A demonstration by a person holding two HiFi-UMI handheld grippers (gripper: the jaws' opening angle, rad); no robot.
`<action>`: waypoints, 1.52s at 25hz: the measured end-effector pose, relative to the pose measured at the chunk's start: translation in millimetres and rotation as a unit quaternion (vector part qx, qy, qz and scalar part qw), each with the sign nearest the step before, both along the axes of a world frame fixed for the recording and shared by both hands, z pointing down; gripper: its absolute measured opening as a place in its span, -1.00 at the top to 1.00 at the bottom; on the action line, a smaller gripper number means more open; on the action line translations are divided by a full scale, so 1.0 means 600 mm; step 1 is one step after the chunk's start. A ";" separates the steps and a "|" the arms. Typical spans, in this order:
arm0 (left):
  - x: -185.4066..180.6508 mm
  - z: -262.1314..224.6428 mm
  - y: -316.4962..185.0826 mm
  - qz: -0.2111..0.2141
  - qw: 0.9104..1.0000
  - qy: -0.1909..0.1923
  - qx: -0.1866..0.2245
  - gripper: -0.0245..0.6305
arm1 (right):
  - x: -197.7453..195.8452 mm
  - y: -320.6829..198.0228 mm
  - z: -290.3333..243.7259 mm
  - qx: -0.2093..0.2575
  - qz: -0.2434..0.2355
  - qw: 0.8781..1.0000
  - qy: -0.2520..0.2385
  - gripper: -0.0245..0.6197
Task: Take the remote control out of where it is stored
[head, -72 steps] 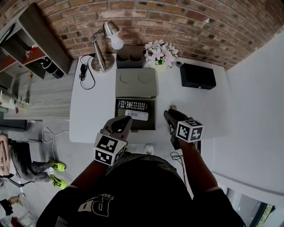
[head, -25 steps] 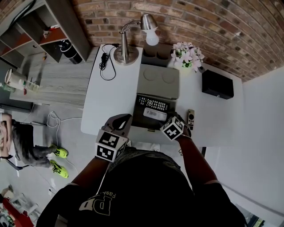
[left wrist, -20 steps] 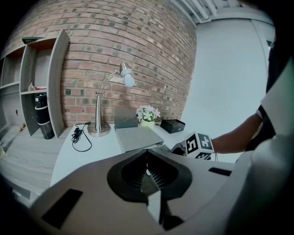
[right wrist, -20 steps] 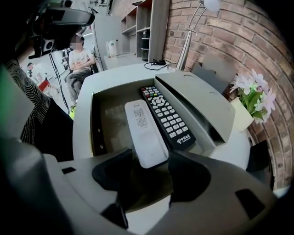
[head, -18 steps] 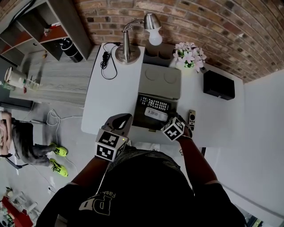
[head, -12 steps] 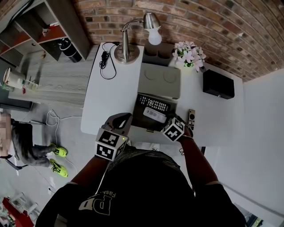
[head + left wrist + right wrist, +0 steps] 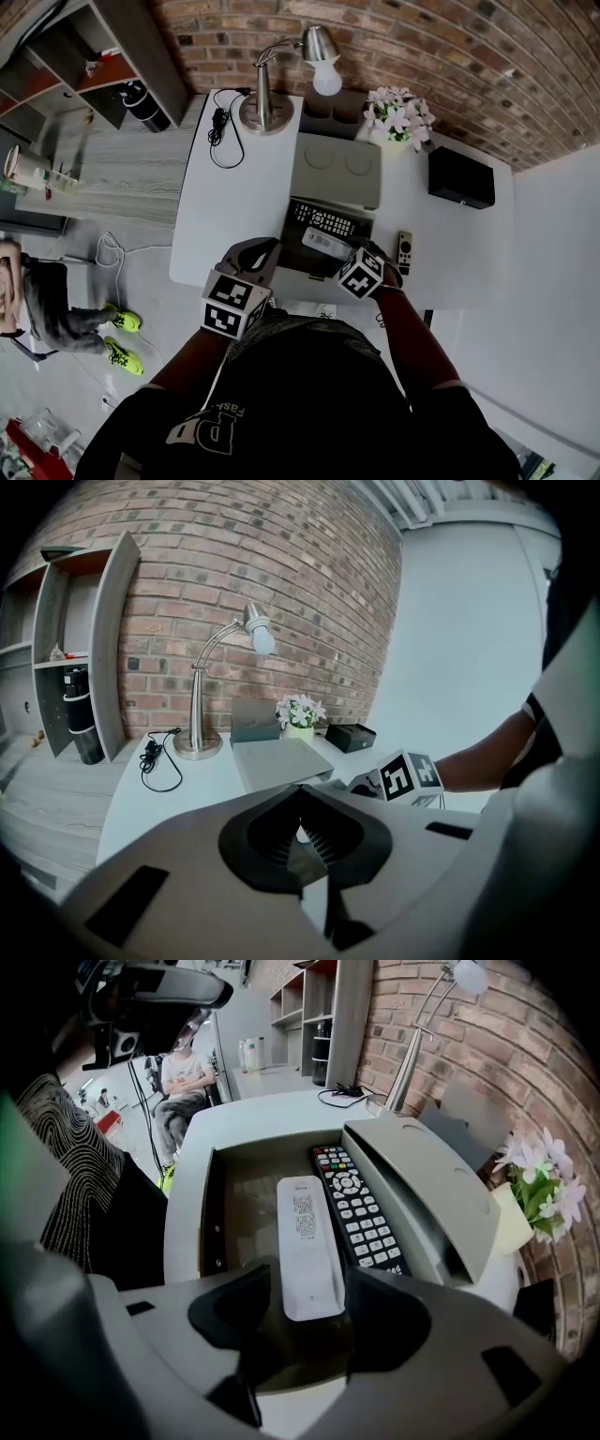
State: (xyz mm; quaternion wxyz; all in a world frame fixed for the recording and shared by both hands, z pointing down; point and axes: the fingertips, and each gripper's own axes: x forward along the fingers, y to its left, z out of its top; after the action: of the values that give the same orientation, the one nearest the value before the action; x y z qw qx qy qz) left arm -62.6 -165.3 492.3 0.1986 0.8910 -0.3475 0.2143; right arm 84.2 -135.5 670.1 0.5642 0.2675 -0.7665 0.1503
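**White remote pinched at its near end**

The white remote control (image 7: 305, 1241) looks light, rigid and smooth-skinned, so it is likely slippery. Its long edges near the end look like the safest hold. It is a slim white bar with small print on its face, lying in the open storage box (image 7: 208, 1213) just left of a black remote (image 7: 356, 1208).

The right gripper (image 7: 309, 1293) presses both long edges of its near end. The left gripper (image 7: 300, 817) is pressed together and empty, over the desk (image 7: 225, 206).

You've got a desk lamp (image 7: 258, 119) at the worktop's (image 7: 225, 220) far left corner with a black cable (image 7: 217, 123) beside its base, potted flowers (image 7: 398, 111) on the far edge, and a black box (image 7: 459, 176) toward the far right corner.
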 end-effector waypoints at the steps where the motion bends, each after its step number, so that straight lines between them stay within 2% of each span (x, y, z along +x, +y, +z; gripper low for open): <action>1: -0.002 0.001 0.000 -0.001 1.000 0.000 -0.002 0.90 | -0.001 -0.001 0.003 0.001 -0.004 1.000 0.005 0.20; 5: -0.007 0.005 -0.002 -0.003 1.000 -0.001 -0.004 0.90 | -0.001 -0.006 0.016 -0.011 -0.007 1.000 0.015 0.20; 10: -0.011 0.006 -0.007 -0.011 1.000 0.001 -0.007 0.90 | 0.004 -0.009 0.026 -0.049 0.003 0.999 -0.005 0.20; 14: -0.010 0.005 -0.010 -0.013 1.000 0.003 -0.007 0.90 | 0.003 -0.010 0.022 -0.064 -0.002 0.998 -0.011 0.20; 25: -0.001 0.000 -0.012 -0.013 1.000 0.006 -0.002 0.90 | 0.001 -0.007 0.009 -0.008 0.003 1.000 -0.018 0.24; 38: 0.029 -0.010 0.007 0.004 1.000 0.005 0.007 0.90 | 0.001 -0.007 -0.064 0.039 0.046 0.995 -0.074 0.24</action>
State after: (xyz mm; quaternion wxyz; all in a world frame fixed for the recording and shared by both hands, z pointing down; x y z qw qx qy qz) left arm -45.1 -161.2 486.4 0.1928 0.8949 -0.3444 0.2082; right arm 84.5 -139.4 631.9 0.4871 0.3125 -0.7986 0.1653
